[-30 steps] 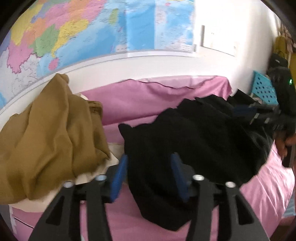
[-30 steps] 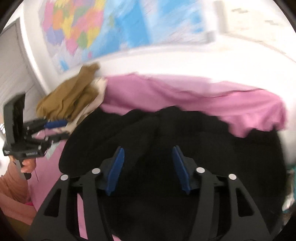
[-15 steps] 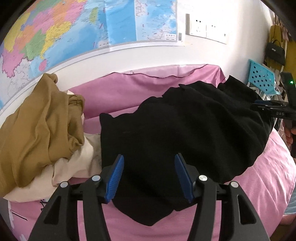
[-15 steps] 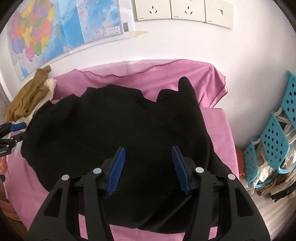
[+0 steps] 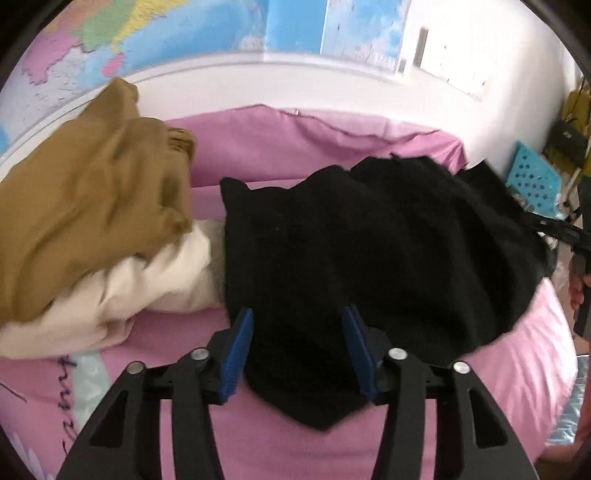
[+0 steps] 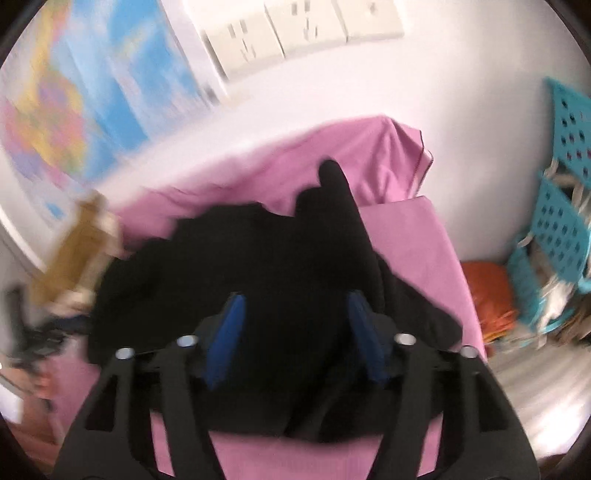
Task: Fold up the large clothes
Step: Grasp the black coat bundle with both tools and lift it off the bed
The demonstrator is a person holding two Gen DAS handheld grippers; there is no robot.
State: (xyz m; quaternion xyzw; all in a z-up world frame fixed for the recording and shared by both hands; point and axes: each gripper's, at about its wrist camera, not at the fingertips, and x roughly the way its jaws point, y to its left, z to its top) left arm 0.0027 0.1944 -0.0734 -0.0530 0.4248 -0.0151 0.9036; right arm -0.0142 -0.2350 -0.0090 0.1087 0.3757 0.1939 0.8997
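Observation:
A large black garment (image 5: 369, 258) lies rumpled across the pink bed (image 5: 535, 362). My left gripper (image 5: 299, 350) is open just above the garment's near left corner, with cloth showing between its blue pads but not pinched. In the blurred right wrist view my right gripper (image 6: 293, 332) hovers over the right part of the black garment (image 6: 277, 266). Its jaws are opening and the pads do not press on the cloth. The right gripper (image 5: 554, 229) also shows at the garment's far right edge in the left wrist view.
A mustard garment (image 5: 92, 203) is piled on a cream one (image 5: 147, 288) at the left of the bed. A map (image 5: 184, 37) and wall sockets (image 6: 295, 33) are on the wall behind. Turquoise baskets (image 6: 565, 221) and an orange item (image 6: 487, 288) stand right of the bed.
My right gripper has swung to the right end of the black garment, rolled, and its jaws have widened. My left gripper has sunk a little toward the garment's corner.

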